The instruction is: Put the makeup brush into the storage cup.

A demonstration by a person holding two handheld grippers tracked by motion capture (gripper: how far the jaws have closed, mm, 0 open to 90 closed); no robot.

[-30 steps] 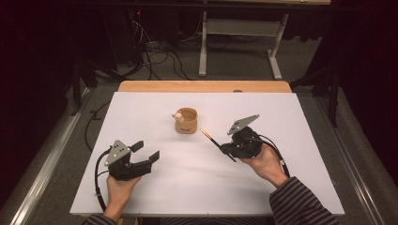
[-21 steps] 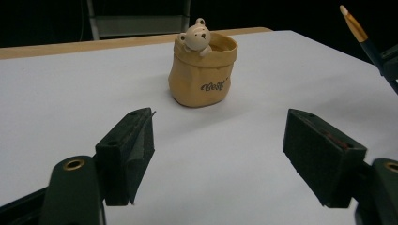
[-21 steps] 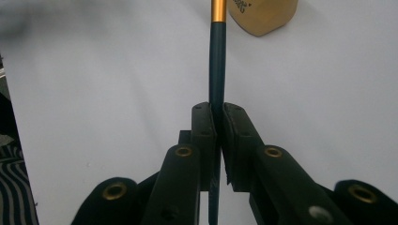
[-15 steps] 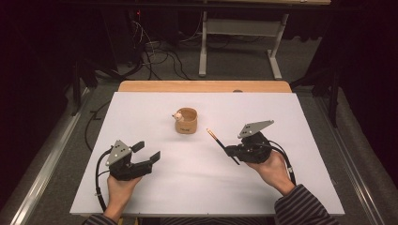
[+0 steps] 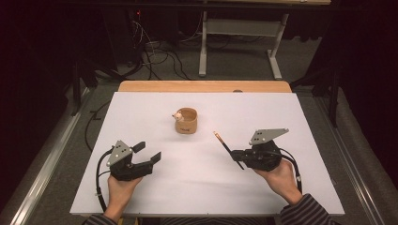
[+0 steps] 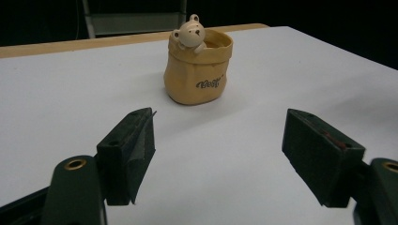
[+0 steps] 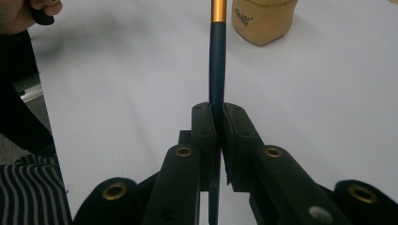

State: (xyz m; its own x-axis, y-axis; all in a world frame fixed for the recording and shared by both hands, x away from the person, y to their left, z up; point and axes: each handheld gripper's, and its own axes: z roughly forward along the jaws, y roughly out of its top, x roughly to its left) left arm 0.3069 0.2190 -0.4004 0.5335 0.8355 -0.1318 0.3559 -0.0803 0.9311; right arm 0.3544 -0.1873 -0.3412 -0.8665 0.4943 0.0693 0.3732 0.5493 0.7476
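White tabletop (image 5: 141,117), dark cabled floor (image 5: 159,51)

Glossy, seemingly ceramic pot (image 6: 199,70); matt white table (image 5: 141,117) with wooden edge.

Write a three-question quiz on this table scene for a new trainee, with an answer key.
1. True or false: the right gripper is shut on the dark pencil.
2. Multiple choice: how do the left gripper's jaws stand? A) closed on the holder; B) wide apart with nothing between them; C) closed on the pencil.
3. Fill in: a small ____ figure peeks over the rim of the tan sack-shaped holder.

Key:
1. True. In the right gripper view the jaws clamp the pencil's shaft, and its gold band points toward the holder.
2. B. The left gripper view shows bare white table between them, with the holder standing farther off.
3. Bear.
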